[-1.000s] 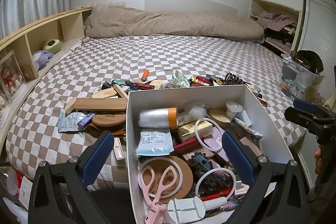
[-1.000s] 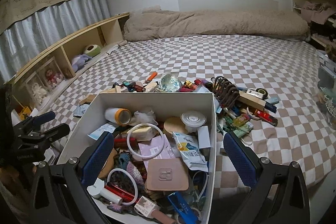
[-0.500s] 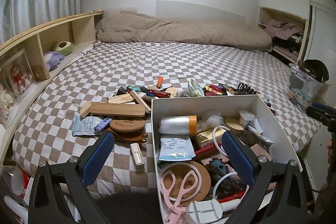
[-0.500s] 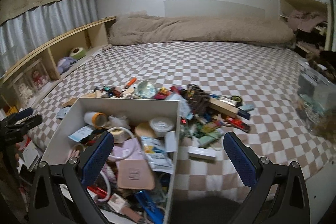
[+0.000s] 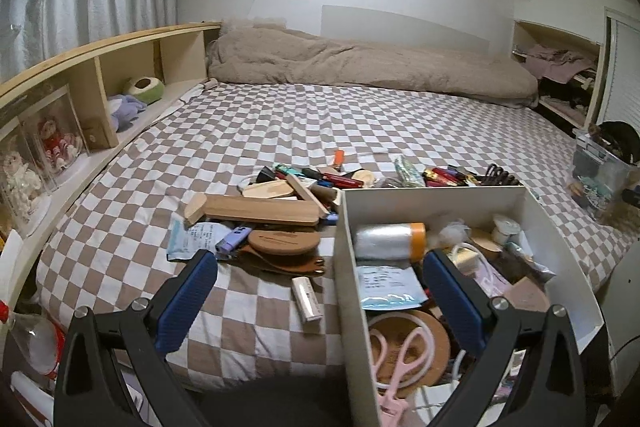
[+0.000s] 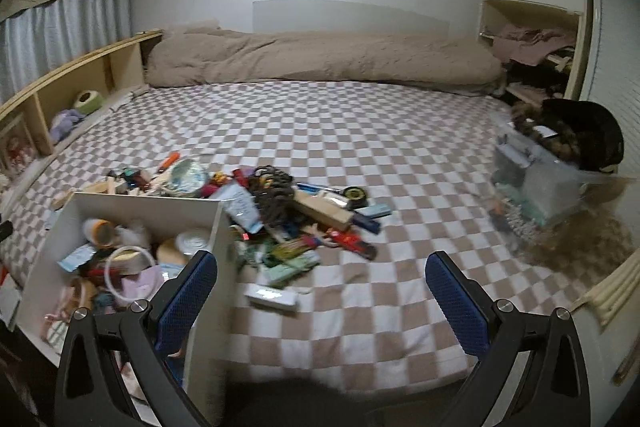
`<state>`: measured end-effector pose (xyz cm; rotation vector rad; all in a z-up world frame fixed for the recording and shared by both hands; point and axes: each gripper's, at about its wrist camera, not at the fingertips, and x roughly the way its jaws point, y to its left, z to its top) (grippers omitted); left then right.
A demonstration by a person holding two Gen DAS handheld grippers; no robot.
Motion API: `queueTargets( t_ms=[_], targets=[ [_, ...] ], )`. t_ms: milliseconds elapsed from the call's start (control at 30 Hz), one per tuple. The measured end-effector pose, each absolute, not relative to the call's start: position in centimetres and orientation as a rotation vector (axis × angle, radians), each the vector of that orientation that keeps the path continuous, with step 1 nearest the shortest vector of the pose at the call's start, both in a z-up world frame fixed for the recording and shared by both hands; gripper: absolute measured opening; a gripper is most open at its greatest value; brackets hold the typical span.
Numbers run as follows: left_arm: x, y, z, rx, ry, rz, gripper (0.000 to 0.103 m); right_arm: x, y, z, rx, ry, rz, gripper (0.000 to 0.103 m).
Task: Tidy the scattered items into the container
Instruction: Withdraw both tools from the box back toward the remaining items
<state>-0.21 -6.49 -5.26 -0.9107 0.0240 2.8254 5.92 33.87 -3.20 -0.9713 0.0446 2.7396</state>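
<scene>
The left gripper (image 5: 320,297) is held wide open with nothing between its blue fingers (image 5: 186,297), poised over the checkered bed (image 5: 320,115) with the white box (image 5: 348,267) at its 3 o'clock and a small white tube (image 5: 306,299) lying just beside the box wall. The right gripper (image 6: 320,297) is likewise spread wide and empty, the box (image 6: 148,205) seen at its 9 o'clock. Scattered items (image 6: 296,215) are piled against the box at 11 o'clock, a white packet (image 6: 273,298) lying nearest.
</scene>
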Motion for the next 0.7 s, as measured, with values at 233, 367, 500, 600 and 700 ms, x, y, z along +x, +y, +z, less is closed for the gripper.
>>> queueTargets(
  t_ms=[233, 367, 500, 600, 700],
  targets=[
    [-1.4, -9.7, -6.2, -0.950, -0.054, 2.862, 0.103, 5.1, 35.5, -3.8, -1.010, -0.162, 2.639, 0.103],
    [-2.1, -12.1, -7.1, -0.993, -0.092, 2.896, 0.103, 4.4, 36.4, -5.4, -1.057, -0.146, 2.608, 0.103],
    [-2.7, -14.1, -8.0, -1.031, -0.107, 2.949, 0.103, 3.7, 36.8, -7.4, -1.083, -0.078, 2.612, 0.103],
    [-3.1, -15.3, -9.0, -1.068, -0.132, 2.953, 0.103, 3.0, 36.8, -9.1, -1.084, -0.034, 2.634, 0.103],
    [-3.8, -15.5, -10.0, -1.117, -0.111, 2.936, 0.103, 2.0, 36.7, -10.6, -1.119, 0.004, 2.639, 0.103]
  ],
)
